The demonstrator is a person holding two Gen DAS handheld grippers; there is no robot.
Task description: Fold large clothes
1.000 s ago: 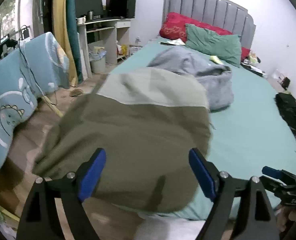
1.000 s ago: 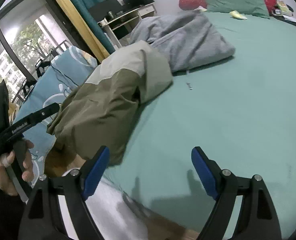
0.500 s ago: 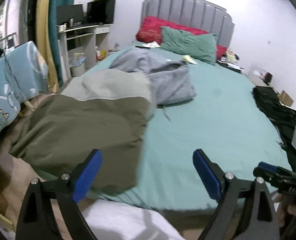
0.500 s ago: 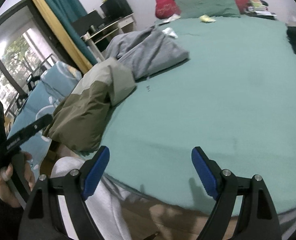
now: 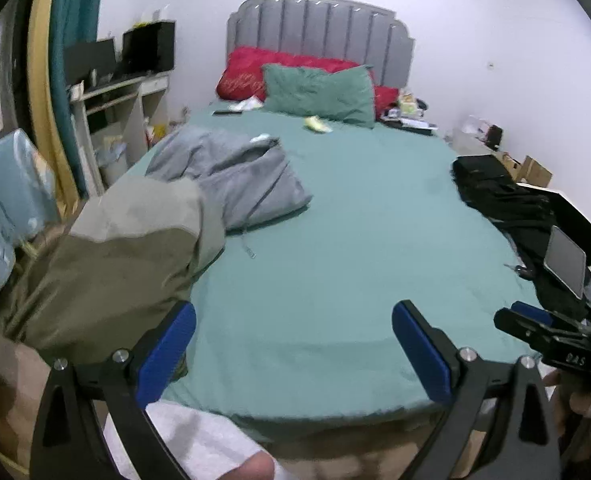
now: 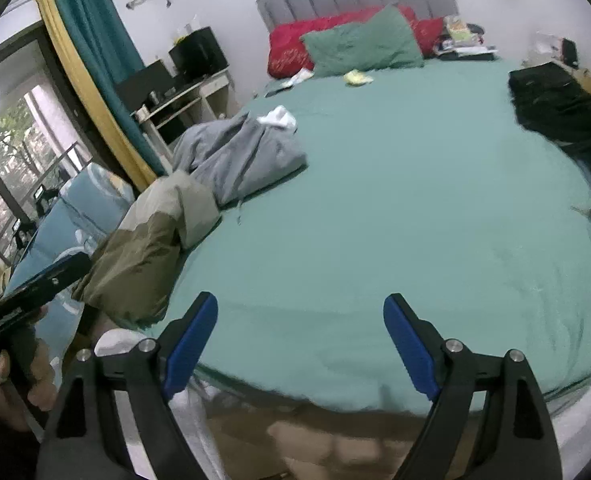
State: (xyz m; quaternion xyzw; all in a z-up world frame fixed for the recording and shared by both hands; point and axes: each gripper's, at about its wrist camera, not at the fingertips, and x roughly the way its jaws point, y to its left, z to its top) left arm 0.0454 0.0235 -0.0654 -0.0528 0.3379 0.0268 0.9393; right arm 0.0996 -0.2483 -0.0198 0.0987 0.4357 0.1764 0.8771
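Both of my tools are empty right now: the left gripper [image 5: 293, 344] has its blue pads spread wide over the foot edge of the bed [image 5: 359, 248], and the right gripper [image 6: 300, 340] is spread just as wide, nothing between its fingers either.

The olive-and-grey jacket [image 5: 107, 256] sits bunched at the bed's near-left corner, partly hanging off the left edge. It looks like a light, slick shell fabric to me: floppy, no stiffness, likely to slide on the sheet and slip from a shallow pinch. I'd take it by a seam or hem, one gripper at each shoulder or each bottom corner, and bite deep.

Just beyond it along the left edge lies a grey hoodie [image 5: 231, 176], thicker and softer, with a drawstring trailing; it should grip better but weigh more. On the right edge lies a dark garment [image 5: 503, 204], rumpled; I can't tell its type.

Count: three garments, two grippers, one green pillow [image 5: 319, 94] and one red one [image 5: 247, 76] at the head.
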